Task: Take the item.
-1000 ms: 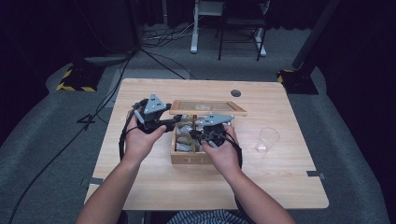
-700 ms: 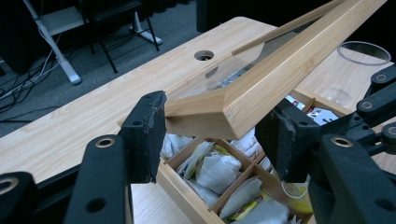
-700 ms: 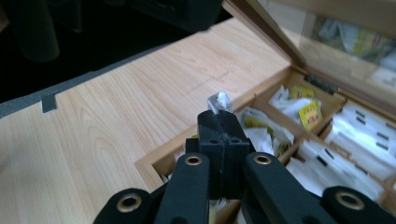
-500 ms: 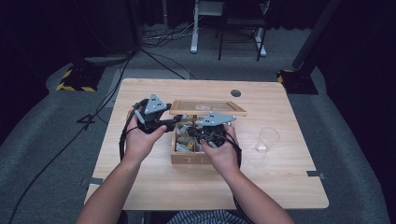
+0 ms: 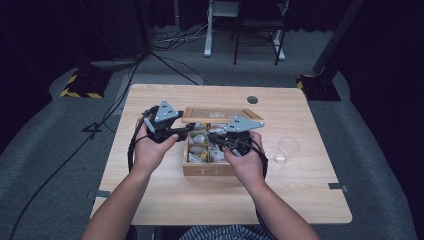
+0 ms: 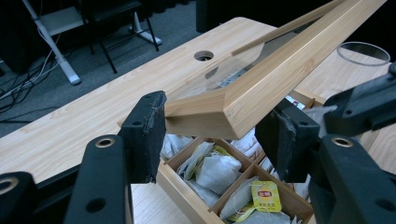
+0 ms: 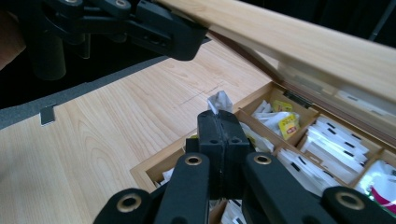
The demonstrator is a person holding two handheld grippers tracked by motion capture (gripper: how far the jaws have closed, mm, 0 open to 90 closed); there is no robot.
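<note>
- Little changed against the earlier frames: both hands in the same places over the wooden tea box, lid raised as before.
- Left gripper at the box's left side; in the left gripper view, jaws spread wide either side of the lid's corner, left pad touching or just beside the lid's edge, right pad apart from it. Gripping nothing firmly, as far as can be seen.
- Right gripper pressed shut on a small white paper tea bag corner, held just above the box's front compartments.
- Tea bags packed in the divided compartments; white sachets in rows farther along.
- Yellow tag with red lettering, too small to read; another yellow tag deeper in the box. Letters on the box front in the high view, blurred.
- Clear plastic cup right of the box, well apart from it.
- Table bare in front and to the left; round cable hole near the far edge; open room on every side of the box.
</note>
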